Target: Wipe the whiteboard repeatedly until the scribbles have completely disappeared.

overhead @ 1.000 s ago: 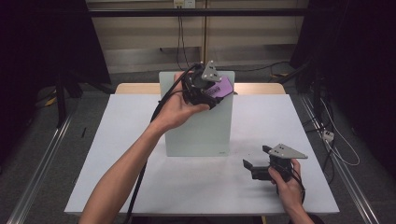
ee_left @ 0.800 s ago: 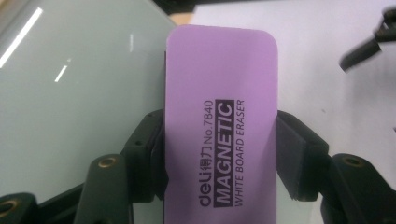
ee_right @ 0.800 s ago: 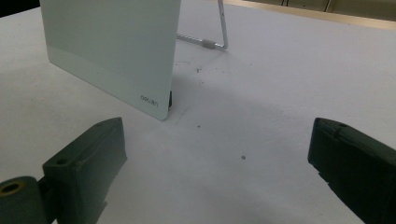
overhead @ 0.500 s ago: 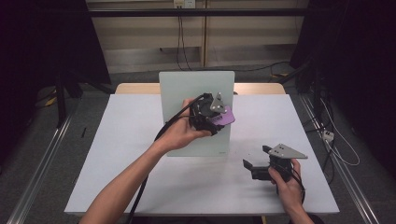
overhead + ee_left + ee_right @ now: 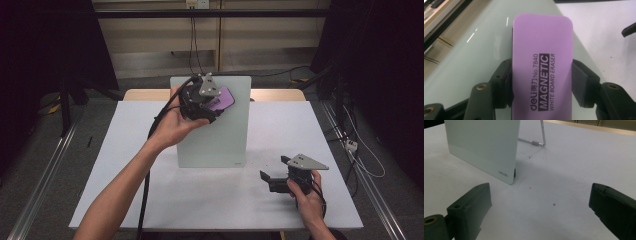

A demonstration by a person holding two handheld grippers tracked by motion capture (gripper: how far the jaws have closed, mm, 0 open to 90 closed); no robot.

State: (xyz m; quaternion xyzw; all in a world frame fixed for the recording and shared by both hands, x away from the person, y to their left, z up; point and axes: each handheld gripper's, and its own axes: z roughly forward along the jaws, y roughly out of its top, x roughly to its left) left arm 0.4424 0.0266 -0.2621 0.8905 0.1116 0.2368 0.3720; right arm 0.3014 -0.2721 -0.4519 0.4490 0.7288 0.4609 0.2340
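Against the upper part of the standing whiteboard (image 5: pixel 220 135), the left gripper (image 5: pixel 212 107) clamps the purple eraser (image 5: pixel 541 67) across its narrow sides. It looks light, rigid-backed and smooth, so mid-body suits it. Right gripper (image 5: pixel 277 172) rests released on the worktop (image 5: pixel 300 130).

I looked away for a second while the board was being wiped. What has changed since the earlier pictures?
The left tool, shut on the purple eraser, slid down the upright whiteboard from its top edge towards the middle, then back up near the top. Nothing was picked up or let go. The right tool stayed open, resting on the white table, and the whiteboard kept its place.
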